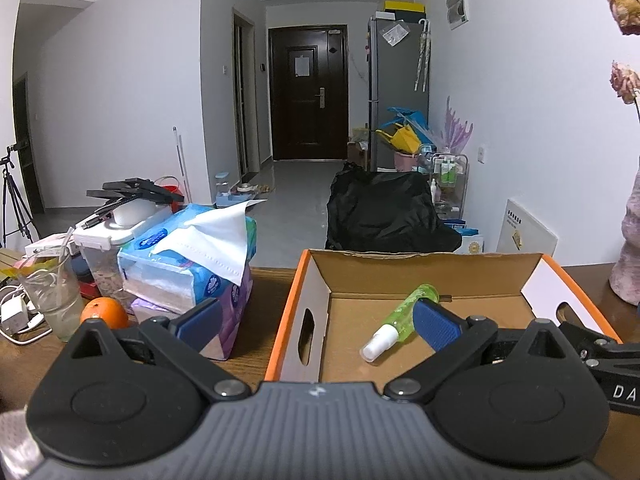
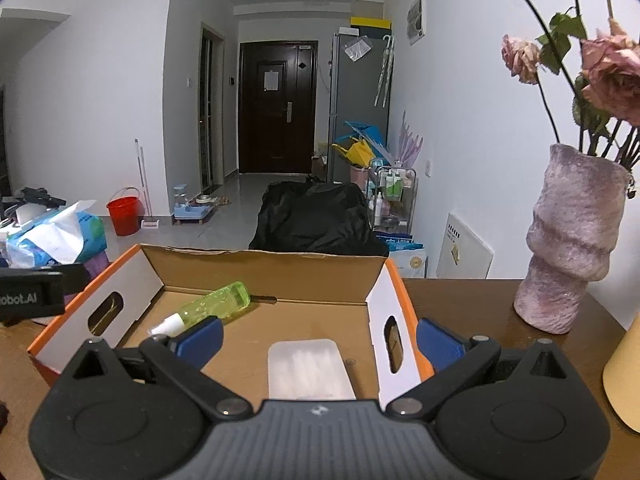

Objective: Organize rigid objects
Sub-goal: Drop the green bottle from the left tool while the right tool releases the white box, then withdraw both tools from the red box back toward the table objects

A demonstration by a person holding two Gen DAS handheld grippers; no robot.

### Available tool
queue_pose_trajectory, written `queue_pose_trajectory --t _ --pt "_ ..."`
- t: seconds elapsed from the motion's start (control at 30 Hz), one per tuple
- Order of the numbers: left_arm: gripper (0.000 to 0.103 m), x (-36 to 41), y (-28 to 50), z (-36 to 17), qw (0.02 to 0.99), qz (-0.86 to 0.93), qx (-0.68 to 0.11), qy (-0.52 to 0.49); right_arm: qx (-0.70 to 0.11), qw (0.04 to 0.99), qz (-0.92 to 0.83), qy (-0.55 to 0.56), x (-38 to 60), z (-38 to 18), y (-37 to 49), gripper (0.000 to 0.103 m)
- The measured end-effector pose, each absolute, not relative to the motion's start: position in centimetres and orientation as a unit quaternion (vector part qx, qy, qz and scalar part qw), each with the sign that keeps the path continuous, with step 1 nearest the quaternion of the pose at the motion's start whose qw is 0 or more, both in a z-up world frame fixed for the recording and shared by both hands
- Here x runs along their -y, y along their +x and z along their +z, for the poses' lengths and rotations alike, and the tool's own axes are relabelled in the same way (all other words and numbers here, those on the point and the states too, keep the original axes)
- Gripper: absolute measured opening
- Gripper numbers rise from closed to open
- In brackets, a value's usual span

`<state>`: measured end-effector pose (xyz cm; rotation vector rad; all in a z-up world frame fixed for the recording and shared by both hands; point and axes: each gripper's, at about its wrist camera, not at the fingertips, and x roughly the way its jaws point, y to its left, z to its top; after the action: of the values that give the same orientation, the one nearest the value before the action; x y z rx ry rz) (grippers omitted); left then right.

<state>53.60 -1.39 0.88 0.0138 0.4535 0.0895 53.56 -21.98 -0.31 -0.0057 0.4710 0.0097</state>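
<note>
Both jaws are spread wide and grasp nothing: the left gripper point(image 1: 318, 322) straddles the left wall of the cardboard box point(image 1: 420, 266), the right gripper point(image 2: 318, 340) its right wall. They hover over a brown wooden table point(image 2: 472, 304) facing a tiled hallway. Inside the box lie a green spray bottle point(image 2: 212, 304) and a translucent white case point(image 2: 308, 368).

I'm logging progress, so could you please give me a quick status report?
Left gripper open, empty. Right gripper open, empty. Green spray bottle and translucent case lying in the cardboard box. Nothing blocking.
</note>
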Motion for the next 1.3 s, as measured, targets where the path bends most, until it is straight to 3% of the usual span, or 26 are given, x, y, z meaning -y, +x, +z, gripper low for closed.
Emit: queue_pose_trajectory --t 1.3 --pt "0.103 0.3 39.5 1.7 0.976 0.037 -0.212 0.014 -0.221 0.975 0.012 -0.018 22.2 1.0 40.5 0.103"
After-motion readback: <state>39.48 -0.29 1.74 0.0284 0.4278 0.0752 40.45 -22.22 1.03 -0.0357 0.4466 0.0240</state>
